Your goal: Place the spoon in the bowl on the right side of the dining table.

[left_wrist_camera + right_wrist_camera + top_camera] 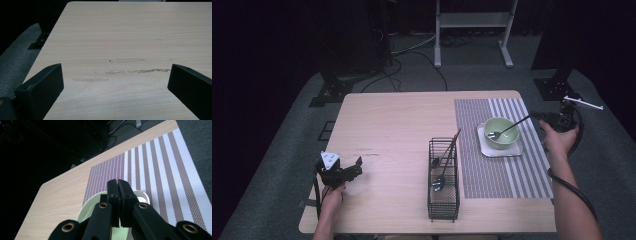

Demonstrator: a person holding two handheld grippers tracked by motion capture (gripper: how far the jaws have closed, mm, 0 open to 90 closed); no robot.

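A pale green bowl (504, 131) sits on a white square plate (518, 150) on the striped placemat (477, 165). A dark-handled utensil (510, 127) leans in the bowl, head down inside and handle rising to the right. My right gripper (537, 116) meets the handle's end just off the table's right edge and is shut on it. In the right gripper view the jaws (118, 181) are pressed together above the bowl (87, 207), and the handle is hidden between them. My left gripper (357, 167) rests open on the bare table near the front left, its jaws (115, 82) wide apart with nothing between.
A black wire rack (443, 200) stands at the placemat's left edge, with spoons (439, 182) leaning in it. Scuff marks (136, 71) cross the wood (125, 30) ahead of the left gripper. A white stand (472, 20) and cables lie on the floor beyond.
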